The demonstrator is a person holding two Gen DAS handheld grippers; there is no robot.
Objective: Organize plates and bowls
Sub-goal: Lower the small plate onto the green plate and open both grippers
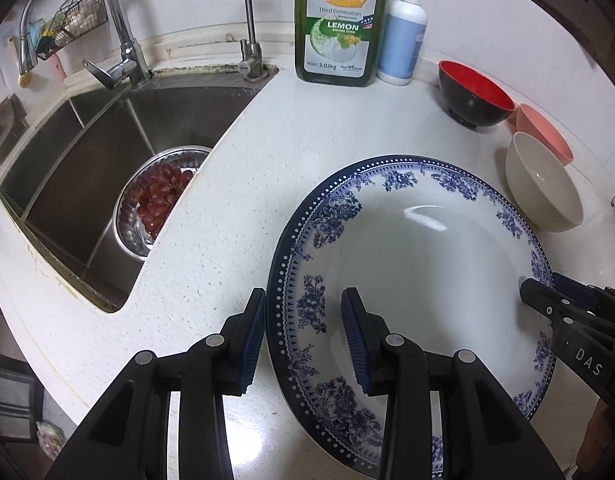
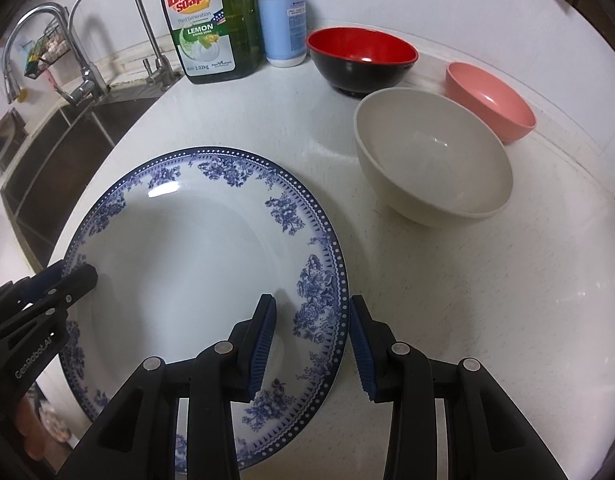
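Blue-floral white plate, rim straddled by gaping left hand-held gripper and right hand-held gripper.

A lemon dish soap bottle and a pump bottle stand far on the counter; left, a steel bowl of grapes sits in the sink below the faucet.

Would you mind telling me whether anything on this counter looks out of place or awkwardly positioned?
The blue-patterned plate sits at the counter's near edge, apparently overhanging it on the sink side, with both grippers' open jaws straddling its rim. A metal bowl of grapes sits in the sink. Nothing looks spilled or broken.
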